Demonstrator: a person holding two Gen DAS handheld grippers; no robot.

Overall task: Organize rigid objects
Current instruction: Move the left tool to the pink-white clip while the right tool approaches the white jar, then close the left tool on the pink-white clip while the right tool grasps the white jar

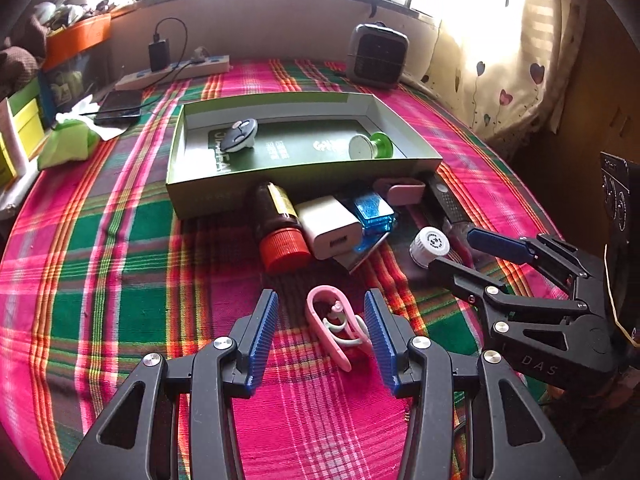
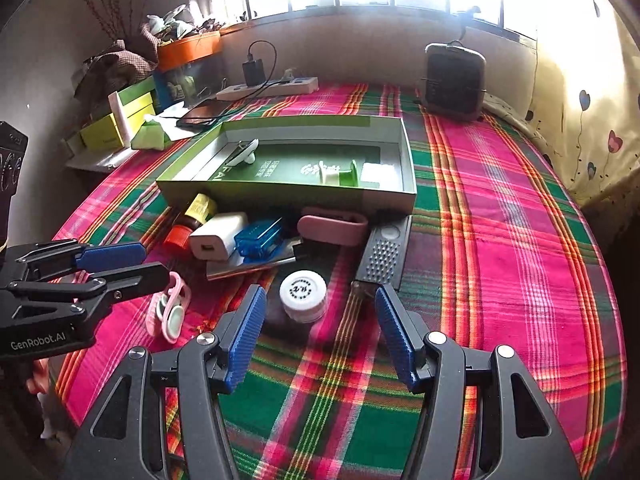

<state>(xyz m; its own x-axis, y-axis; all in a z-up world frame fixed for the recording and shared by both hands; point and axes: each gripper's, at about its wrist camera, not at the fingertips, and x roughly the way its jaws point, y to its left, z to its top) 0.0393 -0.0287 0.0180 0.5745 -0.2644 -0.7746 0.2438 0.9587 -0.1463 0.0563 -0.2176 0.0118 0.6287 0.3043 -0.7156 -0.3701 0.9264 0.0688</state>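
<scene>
My left hand-held gripper (image 1: pixel 321 322) stands open, its fingers on either side of the pink clip (image 1: pixel 334 326) on the near part of the plaid cloth (image 1: pixel 100 248). My right hand-held gripper (image 2: pixel 320 320) is open too, with the white jar (image 2: pixel 303 295) just ahead between its fingers.

The box (image 1: pixel 296 184) lies farther back, already holding a grey disc (image 1: pixel 240 134) and a green spool (image 1: pixel 370 146). The rest sits in a pile against its near wall: a brown bottle (image 1: pixel 278 224), a white charger (image 1: pixel 332 226), a blue case (image 1: pixel 372 214), a pink holder (image 1: pixel 402 190) and a black grater (image 2: pixel 384 254).

I see several risks. The clip is thin and springy with loops inside, so closing on it off-centre may make it twist or squirt out. The cloth is soft and may bunch under a fingertip and get pinched with the clip. The jar is round and lies tilted, so a glancing squeeze could roll it into the pile. The two grippers work near each other, so lifting both together risks a knock. A careless sweep toward the box could also nudge the leaning bottle.
</scene>
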